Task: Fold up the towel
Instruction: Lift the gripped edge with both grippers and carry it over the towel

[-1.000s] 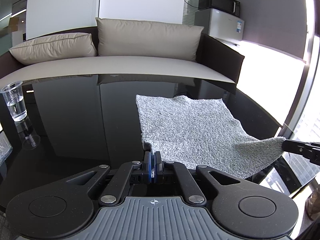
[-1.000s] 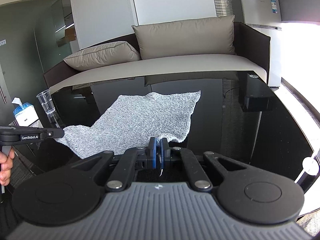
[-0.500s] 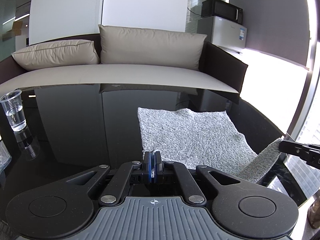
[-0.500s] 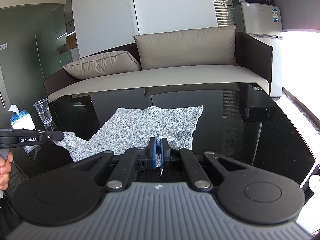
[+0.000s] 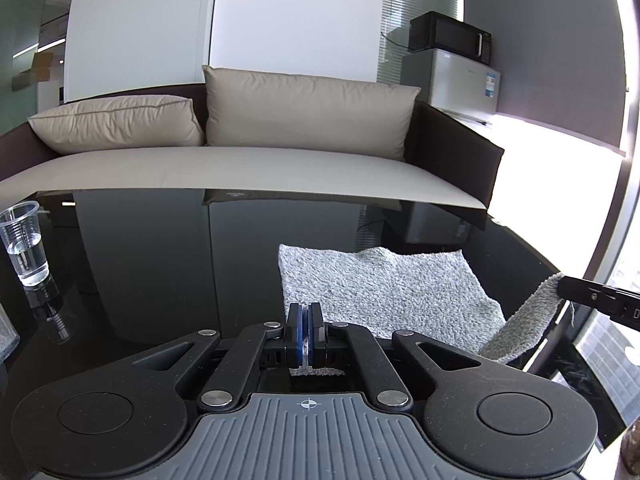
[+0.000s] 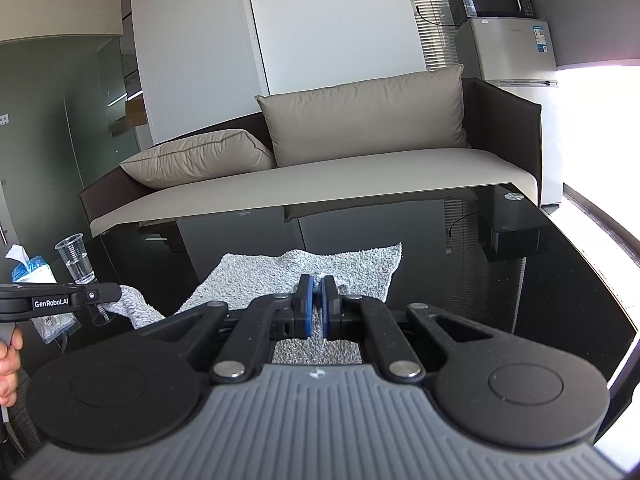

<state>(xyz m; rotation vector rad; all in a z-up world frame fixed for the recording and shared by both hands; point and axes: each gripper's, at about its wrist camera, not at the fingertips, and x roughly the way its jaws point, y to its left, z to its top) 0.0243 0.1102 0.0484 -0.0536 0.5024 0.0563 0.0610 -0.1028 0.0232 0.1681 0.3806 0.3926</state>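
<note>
Beyond a glossy black table (image 5: 168,264) stands a beige sofa (image 5: 240,168) with two cushions, and a microwave (image 5: 448,36) sits on a small fridge (image 5: 460,80) to its right. From the left wrist view, the left gripper (image 5: 305,324) is clenched on a near corner of the grey towel (image 5: 384,288), a scrap of cloth showing between and below its blue pads. The towel's far part lies flat on the table just ahead and to the right of that gripper, while its right near corner rises off the surface to the right gripper (image 5: 560,284), whose black tip enters from the right edge. A clear plastic cup (image 5: 24,248) holding water stands well apart on the left. From the right wrist view, the right gripper (image 6: 314,300) is likewise clamped on towel (image 6: 312,268) fabric, with the cloth spread on the table directly ahead and showing under the jaws. At the left, the left gripper (image 6: 116,292) pinches the other lifted corner, a hand (image 6: 8,364) gripping its handle. The cup (image 6: 76,258) and a tissue pack (image 6: 28,272) stand behind it.
</note>
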